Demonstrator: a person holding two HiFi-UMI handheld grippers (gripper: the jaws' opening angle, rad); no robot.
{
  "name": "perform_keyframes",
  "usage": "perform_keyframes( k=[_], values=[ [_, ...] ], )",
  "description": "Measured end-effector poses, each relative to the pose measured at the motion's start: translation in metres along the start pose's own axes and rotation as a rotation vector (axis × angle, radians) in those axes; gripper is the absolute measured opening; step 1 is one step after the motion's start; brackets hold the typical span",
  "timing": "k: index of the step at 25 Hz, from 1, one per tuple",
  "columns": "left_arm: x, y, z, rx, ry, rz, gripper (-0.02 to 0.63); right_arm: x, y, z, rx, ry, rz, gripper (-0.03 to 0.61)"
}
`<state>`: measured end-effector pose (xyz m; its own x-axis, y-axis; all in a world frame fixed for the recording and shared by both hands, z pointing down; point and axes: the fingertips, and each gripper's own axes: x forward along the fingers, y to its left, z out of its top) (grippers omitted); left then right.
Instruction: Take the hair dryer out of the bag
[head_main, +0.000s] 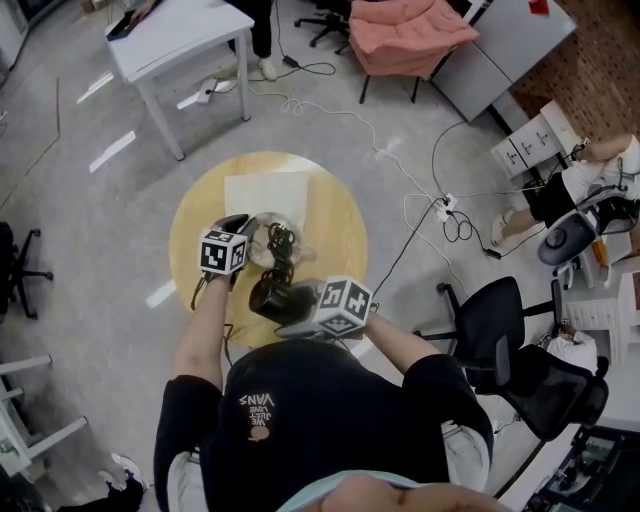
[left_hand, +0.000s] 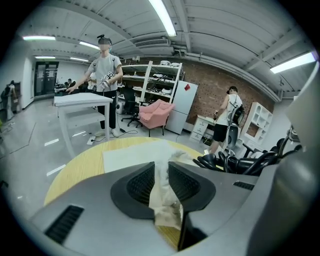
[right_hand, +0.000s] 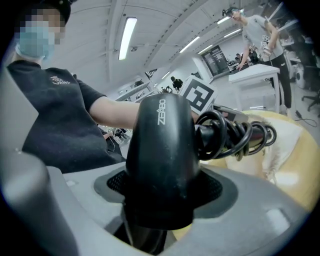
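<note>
**Cord snag on withdrawal**

Round wooden tabletop (head_main: 335, 200). Your right fingers (right_hand: 213, 186) clamp the hair dryer (right_hand: 162, 150); its coiled cord (right_hand: 235, 132) trails beyond them. Your left fingers (left_hand: 138, 185) stand narrowly parted, bag (left_hand: 161, 200) cloth slack between them, so a snagged cord would likely drag it.

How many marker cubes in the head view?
2. Left cube over the table; right cube at its near edge, beside the dryer. None seems hidden.
</note>
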<state>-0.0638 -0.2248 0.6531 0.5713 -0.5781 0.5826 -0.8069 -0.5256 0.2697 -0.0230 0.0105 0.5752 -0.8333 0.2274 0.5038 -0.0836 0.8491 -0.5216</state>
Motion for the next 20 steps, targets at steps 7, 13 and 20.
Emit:
perform_keyframes(
  k=[7, 13, 20],
  values=[
    [-0.022, -0.002, 0.003, -0.008, -0.045, 0.015, 0.127, -0.015, -0.002, 0.015, 0.021, -0.085, -0.022, 0.354],
    [-0.048, -0.007, 0.011, -0.005, -0.113, 0.025, 0.127, -0.024, -0.006, 0.034, 0.018, -0.159, -0.044, 0.354],
    [-0.082, -0.016, 0.032, 0.026, -0.214, 0.037, 0.127, -0.035, -0.007, 0.057, 0.015, -0.249, -0.071, 0.354]
  ],
)
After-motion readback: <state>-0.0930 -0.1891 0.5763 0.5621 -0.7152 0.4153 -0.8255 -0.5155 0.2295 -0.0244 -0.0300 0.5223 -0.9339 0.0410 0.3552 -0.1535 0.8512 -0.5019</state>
